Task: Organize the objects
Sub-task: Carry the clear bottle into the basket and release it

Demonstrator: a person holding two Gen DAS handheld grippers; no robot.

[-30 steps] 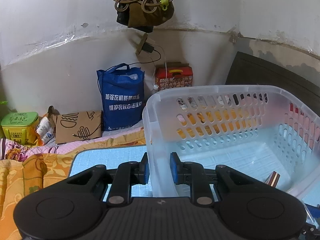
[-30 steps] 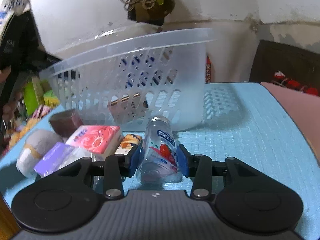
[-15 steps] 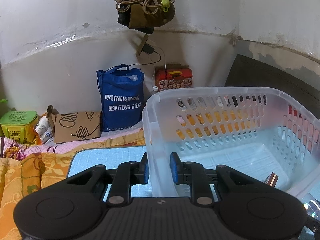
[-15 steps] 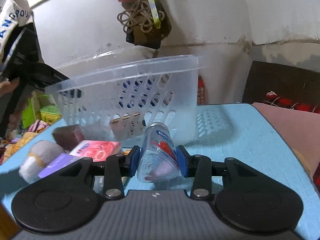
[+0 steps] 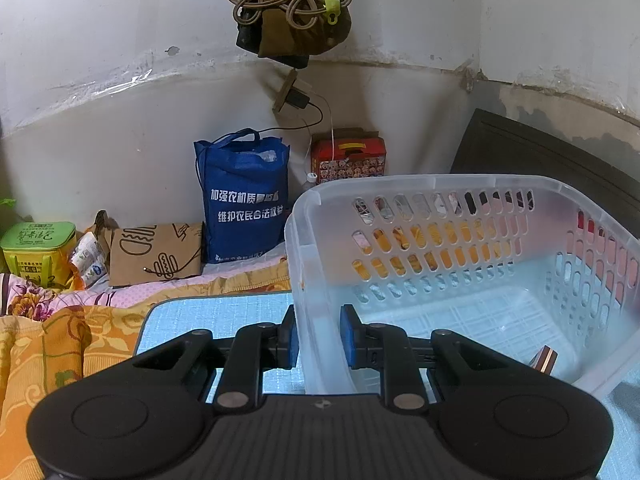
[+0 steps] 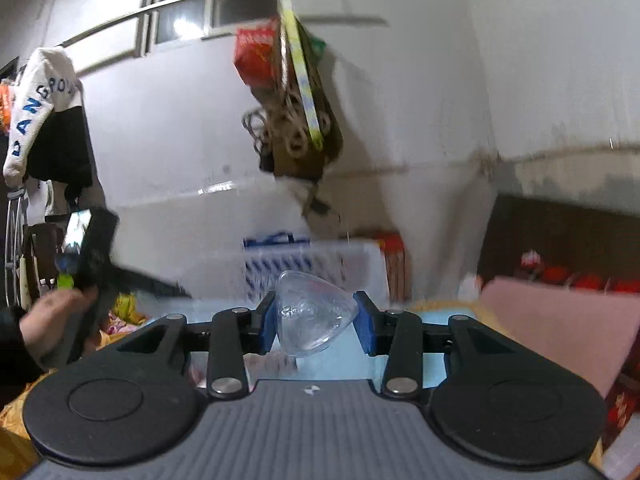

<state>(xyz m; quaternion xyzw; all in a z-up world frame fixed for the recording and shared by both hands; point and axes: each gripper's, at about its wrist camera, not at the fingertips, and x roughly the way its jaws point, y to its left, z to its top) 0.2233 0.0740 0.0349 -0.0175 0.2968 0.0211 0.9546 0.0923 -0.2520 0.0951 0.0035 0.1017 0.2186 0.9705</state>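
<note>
My left gripper (image 5: 319, 336) is shut on the near-left wall of a clear plastic basket (image 5: 440, 188), one finger outside and one inside. A small brown-edged item (image 5: 545, 359) lies on the basket floor at the right. My right gripper (image 6: 316, 322) is shut on a clear plastic bottle (image 6: 314, 316), held high and tilted so its rounded clear end faces the camera. The basket (image 6: 304, 264) shows blurred beyond the bottle in the right wrist view.
A blue mat (image 5: 216, 320) lies under the basket on an orange floral bedspread (image 5: 44, 344). A blue bag (image 5: 244, 200), red box (image 5: 348, 158), brown paper bag (image 5: 156, 254) and green tin (image 5: 38, 246) stand along the wall. The person's hand (image 6: 52, 316) holds the left gripper.
My right gripper has lifted the bottle off the mat and swung it up and tilted it; the pile of small items has left its view. The left gripper has stayed on the basket wall.
</note>
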